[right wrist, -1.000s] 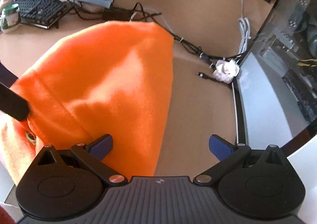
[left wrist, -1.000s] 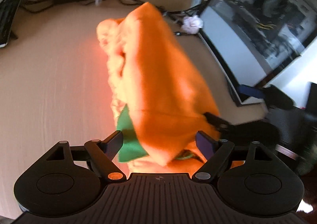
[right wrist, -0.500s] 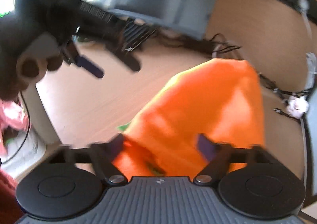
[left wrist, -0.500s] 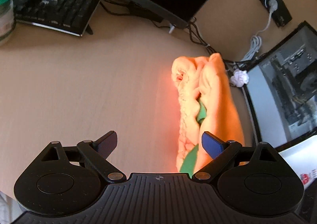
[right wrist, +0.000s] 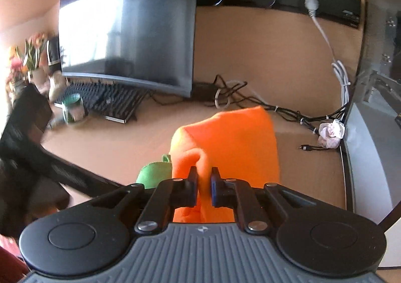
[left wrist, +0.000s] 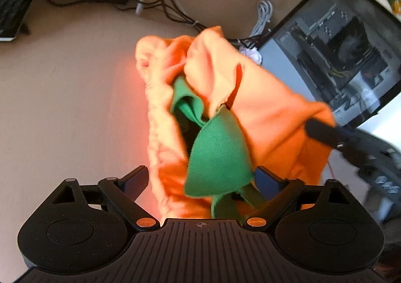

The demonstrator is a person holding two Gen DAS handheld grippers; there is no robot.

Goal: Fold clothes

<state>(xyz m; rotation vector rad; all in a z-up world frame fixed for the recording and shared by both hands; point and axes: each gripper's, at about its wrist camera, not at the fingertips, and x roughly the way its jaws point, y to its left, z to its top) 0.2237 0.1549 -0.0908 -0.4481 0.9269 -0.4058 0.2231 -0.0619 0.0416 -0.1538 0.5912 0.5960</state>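
Orange garment (right wrist: pixel 233 137): my right gripper (right wrist: pixel 202 184) jaws went from wide to closing onto its fold, lifting; left gripper (left wrist: pixel 200 177) jaws, closing, straddled the green lining (left wrist: pixel 218 157) at 6 o'clock, ungripped.

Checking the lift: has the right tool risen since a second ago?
Yes. The right tool, closing on the orange garment, now looks higher: the monitor fills its view, previously only its lower edge.

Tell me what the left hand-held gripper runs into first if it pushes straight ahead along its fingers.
Probably the green cloth, part of the orange garment, which already hangs between the closing jaws of the left hand-held gripper. The wooden desk lies behind it; depth is hard to judge here.
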